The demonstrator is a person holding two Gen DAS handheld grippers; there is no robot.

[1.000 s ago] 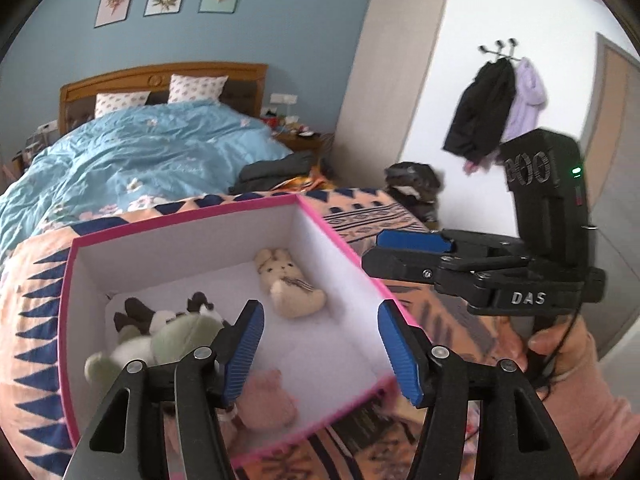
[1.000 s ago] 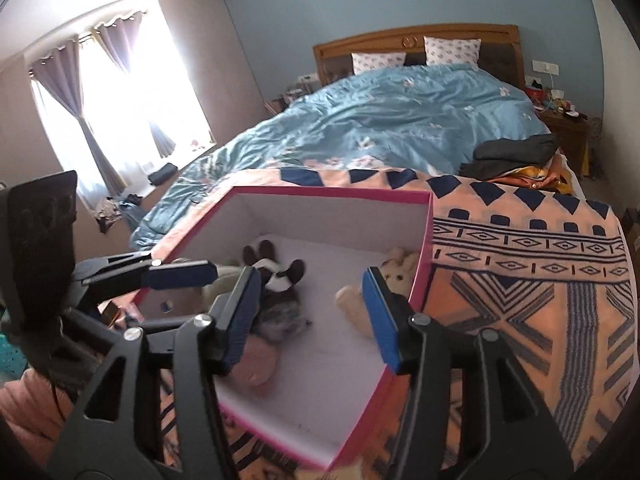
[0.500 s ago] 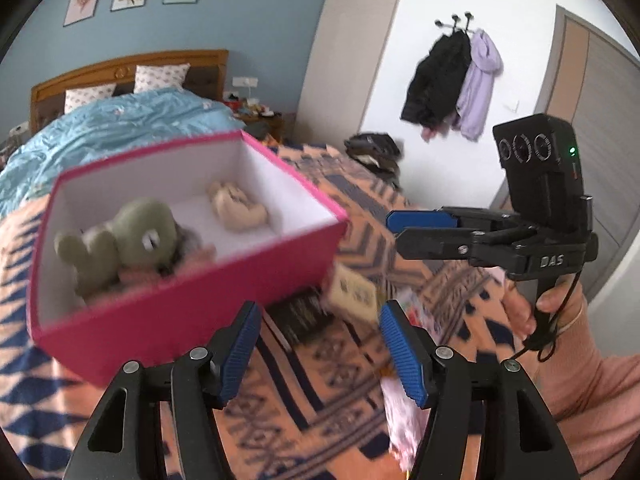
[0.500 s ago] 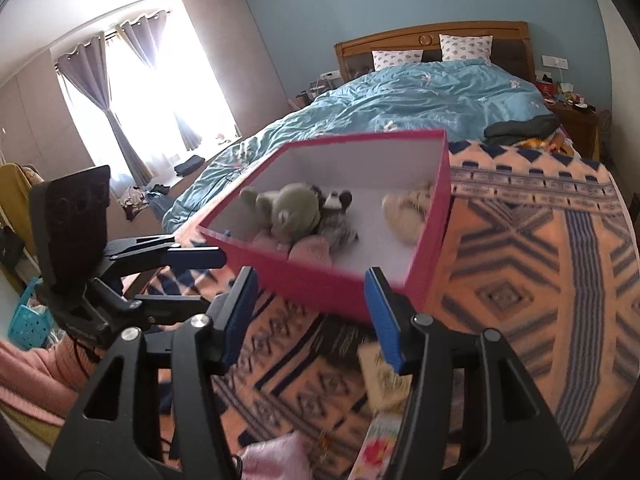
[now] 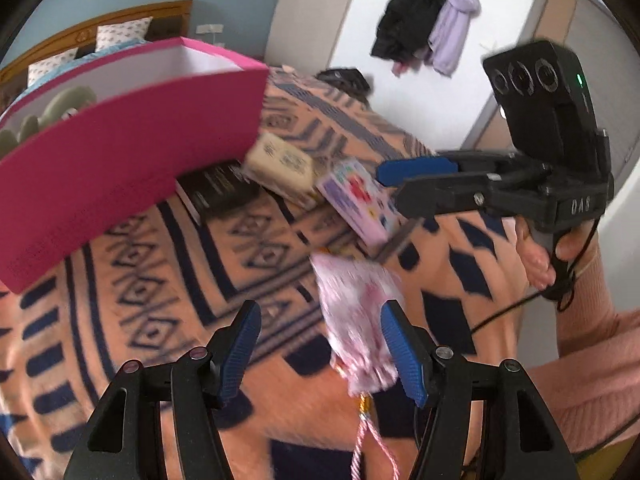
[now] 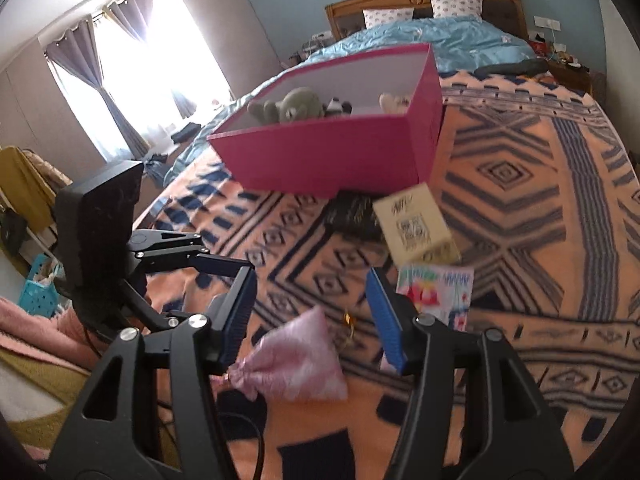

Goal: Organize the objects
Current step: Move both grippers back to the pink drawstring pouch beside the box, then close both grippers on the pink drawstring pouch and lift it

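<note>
Both grippers (image 5: 320,354) (image 6: 310,314) are dropping from box (image 6: 332,160) toward pouch (image 6: 296,360), jaws apart, empty; soft, light—pinching mid-body.

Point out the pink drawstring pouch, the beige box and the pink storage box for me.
pink drawstring pouch (image 6: 296,360), right wrist view, middle of the fabric.
beige box (image 6: 414,226), right wrist view, printed top face.
pink storage box (image 6: 328,158), right wrist view, near outer wall.

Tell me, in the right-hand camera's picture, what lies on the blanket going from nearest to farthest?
Pink drawstring pouch → colourful flat packet → beige box → pink box holding plush toys.
</note>
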